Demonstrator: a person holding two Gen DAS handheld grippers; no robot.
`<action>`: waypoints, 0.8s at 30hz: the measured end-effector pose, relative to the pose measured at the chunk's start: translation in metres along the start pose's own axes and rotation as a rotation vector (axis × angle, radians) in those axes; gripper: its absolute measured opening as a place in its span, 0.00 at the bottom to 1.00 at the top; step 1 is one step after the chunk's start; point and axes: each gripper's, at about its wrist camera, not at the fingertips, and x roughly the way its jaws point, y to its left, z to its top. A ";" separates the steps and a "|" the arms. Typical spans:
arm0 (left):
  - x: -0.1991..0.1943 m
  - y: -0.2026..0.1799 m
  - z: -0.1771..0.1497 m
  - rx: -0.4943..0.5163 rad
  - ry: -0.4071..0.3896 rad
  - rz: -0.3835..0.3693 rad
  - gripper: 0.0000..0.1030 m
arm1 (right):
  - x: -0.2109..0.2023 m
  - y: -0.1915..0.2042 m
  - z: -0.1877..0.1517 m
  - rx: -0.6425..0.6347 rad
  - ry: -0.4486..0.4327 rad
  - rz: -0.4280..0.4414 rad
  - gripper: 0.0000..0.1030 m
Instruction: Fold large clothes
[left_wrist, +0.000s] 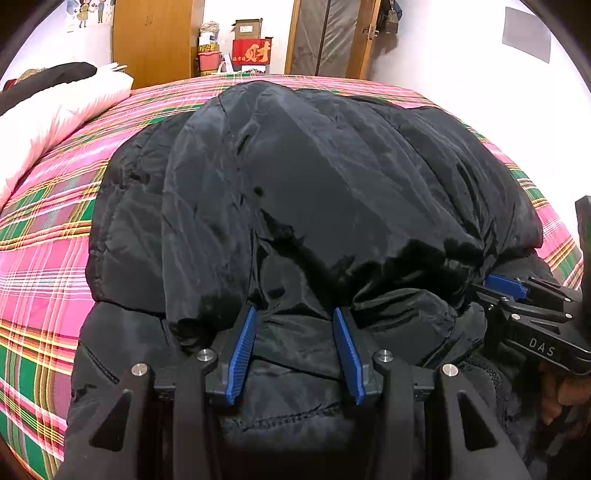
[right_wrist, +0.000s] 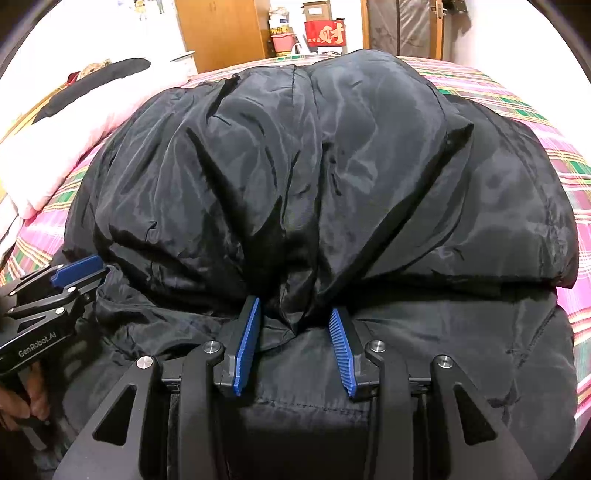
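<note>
A large black padded jacket (left_wrist: 314, 177) lies folded over itself on a bed with a pink and green plaid cover (left_wrist: 44, 236). It also fills the right wrist view (right_wrist: 332, 177). My left gripper (left_wrist: 295, 317) is open, its blue pads (left_wrist: 242, 354) resting on the near folded edge with cloth between them. My right gripper (right_wrist: 295, 310) is open too, its pads (right_wrist: 341, 350) astride a bunch of the fabric. Each gripper shows in the other's view: the right one (left_wrist: 524, 295) at the right edge, the left one (right_wrist: 59, 280) at the left edge.
A white and pink quilt (left_wrist: 51, 118) and a dark garment (left_wrist: 48, 77) lie at the bed's far left. Beyond the bed stand a wooden wardrobe (left_wrist: 155, 40), stacked boxes with a red box (left_wrist: 251, 51), and a door (left_wrist: 325, 37). A white wall is to the right.
</note>
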 end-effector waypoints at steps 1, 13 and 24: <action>0.000 0.000 0.000 0.000 -0.002 0.000 0.45 | 0.000 0.000 0.000 -0.001 0.000 -0.001 0.37; -0.009 -0.002 0.021 -0.034 0.113 0.031 0.45 | -0.033 0.006 0.015 0.025 0.073 -0.025 0.39; -0.105 0.007 -0.051 -0.093 0.085 0.032 0.45 | -0.134 -0.008 -0.053 0.056 0.010 0.001 0.55</action>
